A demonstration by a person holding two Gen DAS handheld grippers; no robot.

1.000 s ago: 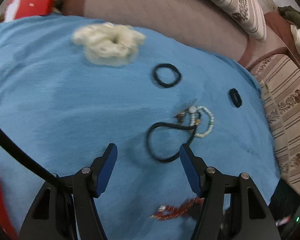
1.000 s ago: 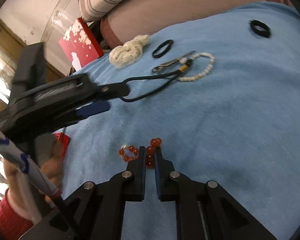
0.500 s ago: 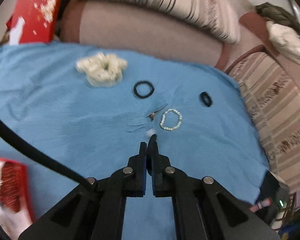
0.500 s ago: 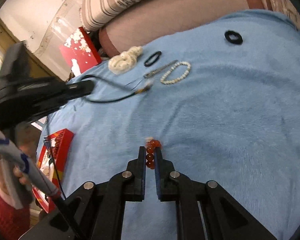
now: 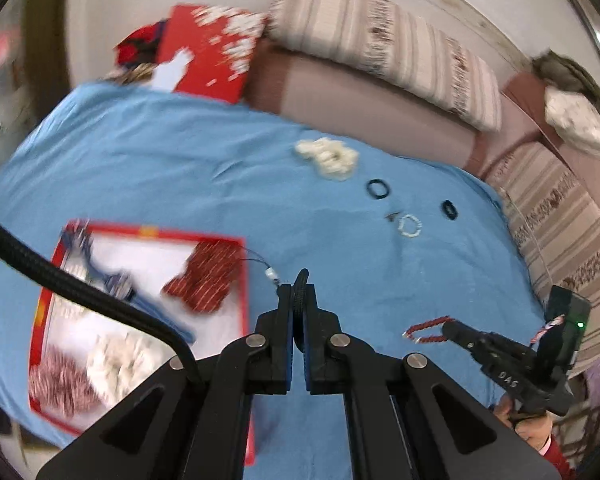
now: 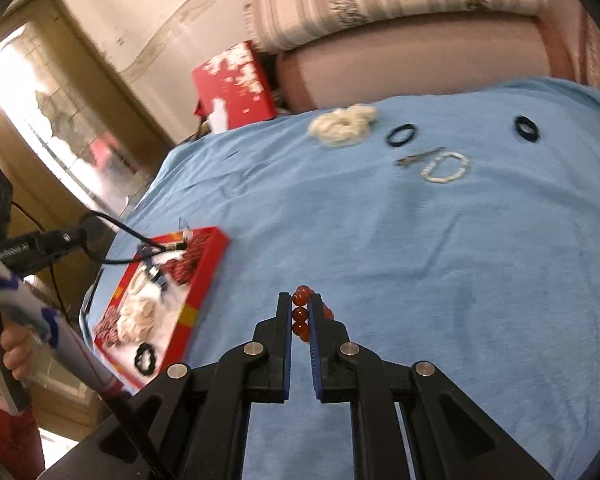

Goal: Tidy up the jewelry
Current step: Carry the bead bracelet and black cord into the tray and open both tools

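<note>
Both views bright, evenly lit by soft indoor light. Right wrist view: blown-out glare from window [image 6: 40,92] far left of right gripper [image 6: 300,320]. Motion blur smears red box [image 5: 140,312] left of left gripper [image 5: 298,292], and striped cushion [image 5: 384,48] far ahead. Shadows faint on blue cloth [image 6: 440,260]. Heavy fisheye bending, black vignette at corners.

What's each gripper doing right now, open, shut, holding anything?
Left gripper: shut on the black cord necklace, its pendant end dangling near the red tray.
Right gripper: shut on the red bead bracelet.
</note>
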